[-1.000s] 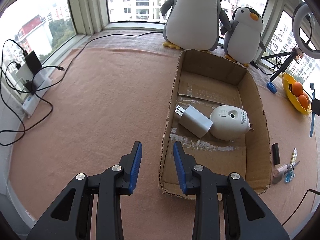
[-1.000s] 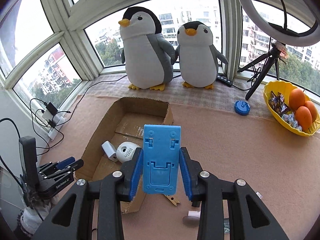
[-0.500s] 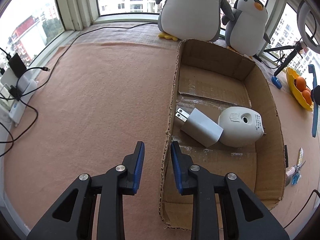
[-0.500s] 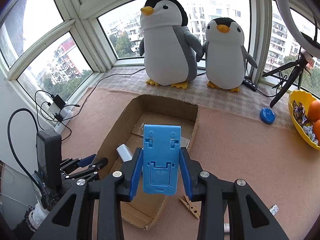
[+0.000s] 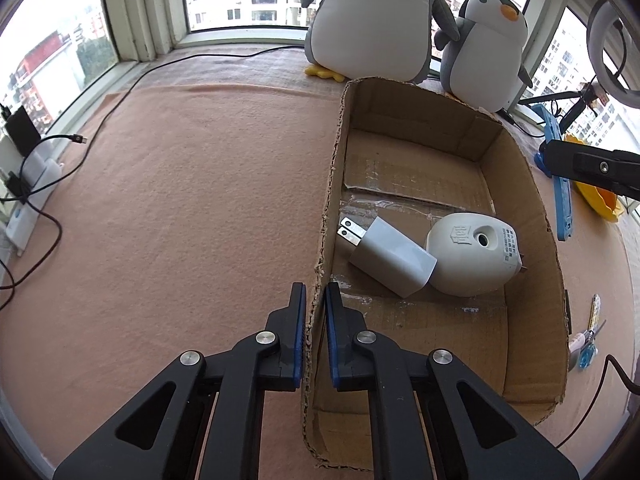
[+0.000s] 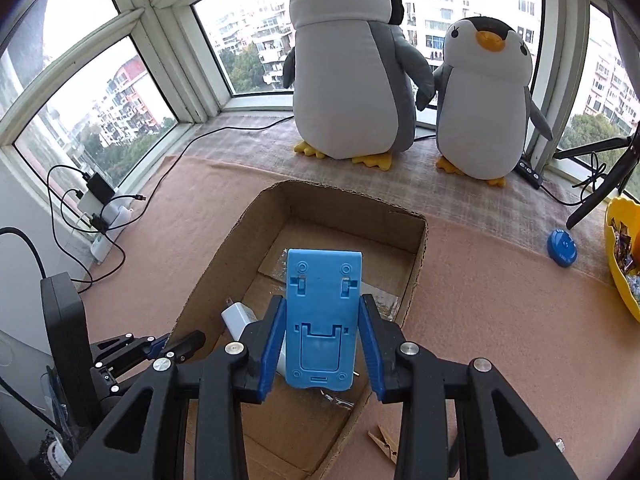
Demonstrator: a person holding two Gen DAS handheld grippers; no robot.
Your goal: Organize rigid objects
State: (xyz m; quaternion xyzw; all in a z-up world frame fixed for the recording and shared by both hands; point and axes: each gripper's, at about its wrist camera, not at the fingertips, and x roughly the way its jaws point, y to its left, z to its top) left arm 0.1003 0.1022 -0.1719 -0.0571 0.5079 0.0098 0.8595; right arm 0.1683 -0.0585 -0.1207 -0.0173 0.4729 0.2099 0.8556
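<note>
Now that the left gripper (image 5: 315,312) has just closed onto the cardboard box (image 5: 516,176) wall, steadying it, the right gripper (image 6: 321,344), clenching the blue phone stand (image 6: 322,320), hangs above the box interior, ready for deposit.

Two plush penguins (image 6: 352,72) stand side by side on the checked cloth by my window, the bigger one on the left. A yellow bowl (image 6: 618,276) of wrapped sweets sits at the right edge, a blue round cap (image 6: 562,248) near it. A power strip (image 6: 106,220) with tangled cables lies along the left sill, and a wooden clothespin (image 6: 384,442) lies on the pink blanket (image 5: 180,200).
</note>
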